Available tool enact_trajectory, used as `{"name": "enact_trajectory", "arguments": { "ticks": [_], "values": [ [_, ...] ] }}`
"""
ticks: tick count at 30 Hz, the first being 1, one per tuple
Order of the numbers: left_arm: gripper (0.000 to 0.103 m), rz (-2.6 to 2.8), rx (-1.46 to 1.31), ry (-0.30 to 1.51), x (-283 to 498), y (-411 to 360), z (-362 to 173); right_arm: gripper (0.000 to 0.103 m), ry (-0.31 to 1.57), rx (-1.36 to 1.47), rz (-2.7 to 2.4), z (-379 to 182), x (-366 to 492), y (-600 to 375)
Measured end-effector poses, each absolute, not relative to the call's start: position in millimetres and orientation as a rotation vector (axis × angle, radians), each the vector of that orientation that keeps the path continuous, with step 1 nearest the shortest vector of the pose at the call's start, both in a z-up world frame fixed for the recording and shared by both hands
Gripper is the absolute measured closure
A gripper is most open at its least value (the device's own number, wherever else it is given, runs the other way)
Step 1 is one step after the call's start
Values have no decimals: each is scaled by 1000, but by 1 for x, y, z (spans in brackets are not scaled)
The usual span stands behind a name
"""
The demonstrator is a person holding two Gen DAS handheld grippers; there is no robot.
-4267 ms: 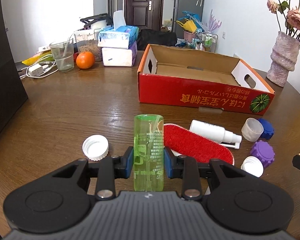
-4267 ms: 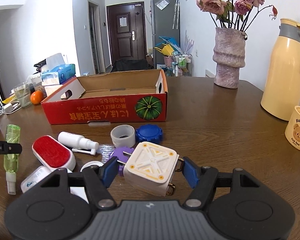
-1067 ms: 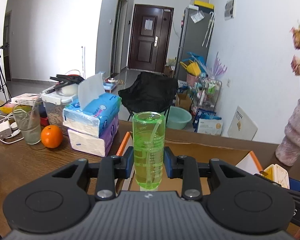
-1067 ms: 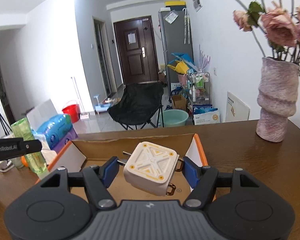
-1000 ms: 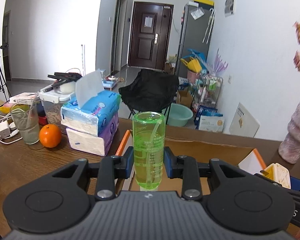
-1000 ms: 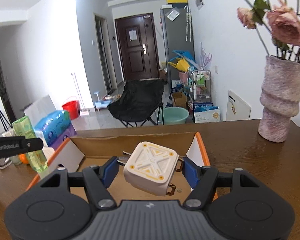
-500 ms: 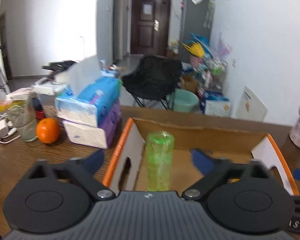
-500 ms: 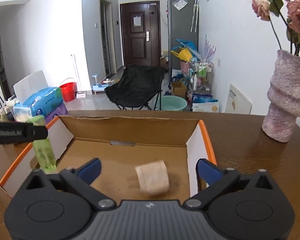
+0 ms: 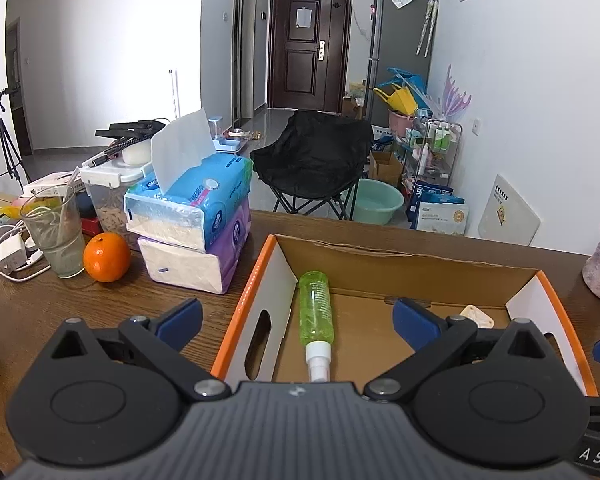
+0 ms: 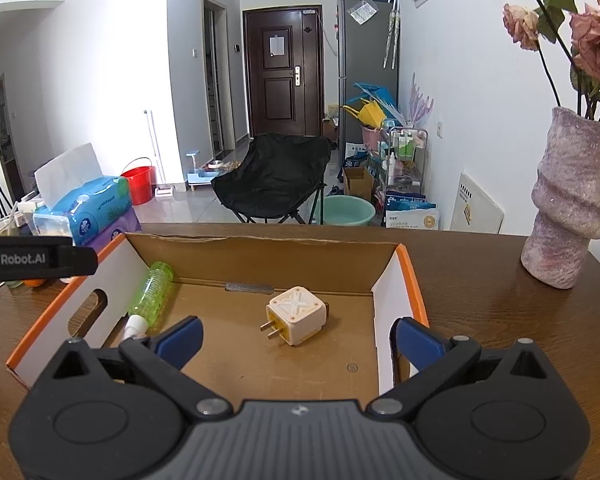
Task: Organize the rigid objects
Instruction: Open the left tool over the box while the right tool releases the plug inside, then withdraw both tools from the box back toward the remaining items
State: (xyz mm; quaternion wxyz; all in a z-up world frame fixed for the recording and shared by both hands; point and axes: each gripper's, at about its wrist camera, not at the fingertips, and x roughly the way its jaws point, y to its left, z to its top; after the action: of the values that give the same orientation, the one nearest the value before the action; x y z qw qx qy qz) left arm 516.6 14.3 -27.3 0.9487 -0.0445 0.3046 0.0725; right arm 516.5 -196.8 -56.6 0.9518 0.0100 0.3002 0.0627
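The left hand-held gripper (image 9: 298, 316) points forward and downward over the left part of the cardboard box (image 9: 404, 266). Its jaws have just been opening and now stand wide apart, with nothing pressed between the blue pads (image 9: 180, 318). The green spray bottle (image 9: 315, 310) lies on the floor of the box below the gap, along the left wall, with its white nozzle toward the camera. It is free of the pads.

The right hand-held gripper (image 10: 298, 338) is tilted down in the same way over the right part of the box. Its jaws have also just been opening and are spread wide, holding nothing. The cream plug adapter (image 10: 296, 314) rests on the box floor near the middle, below the gap, with two metal prongs pointing to the left.

The box is plain brown cardboard inside, with white end flaps, orange edges and an oval handle hole in the left flap. The bottle is clear green plastic with faint ribs and small print that I cannot read. The adapter is a rounded cube with an X pattern pressed in its top face and small yellow dots at the corners.

The table (image 10: 480, 280) is dark wood with visible grain. A rough pinkish vase (image 10: 568, 204) with dried roses stands at the right. At the left are stacked tissue packs (image 9: 192, 216), an orange (image 9: 106, 257) and a drinking glass (image 9: 54, 232). In the right wrist view, the black arm of the left gripper shows the white writing "GenRobot.AI".
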Motion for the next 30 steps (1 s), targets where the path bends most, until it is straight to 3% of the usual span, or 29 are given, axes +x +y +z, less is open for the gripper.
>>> {"name": "enact_trajectory", "arguments": {
  "ticks": [30],
  "values": [
    [0,118,-86,585,435,22,-13,0,543,2,102,-37,439,-209]
  ]
}}
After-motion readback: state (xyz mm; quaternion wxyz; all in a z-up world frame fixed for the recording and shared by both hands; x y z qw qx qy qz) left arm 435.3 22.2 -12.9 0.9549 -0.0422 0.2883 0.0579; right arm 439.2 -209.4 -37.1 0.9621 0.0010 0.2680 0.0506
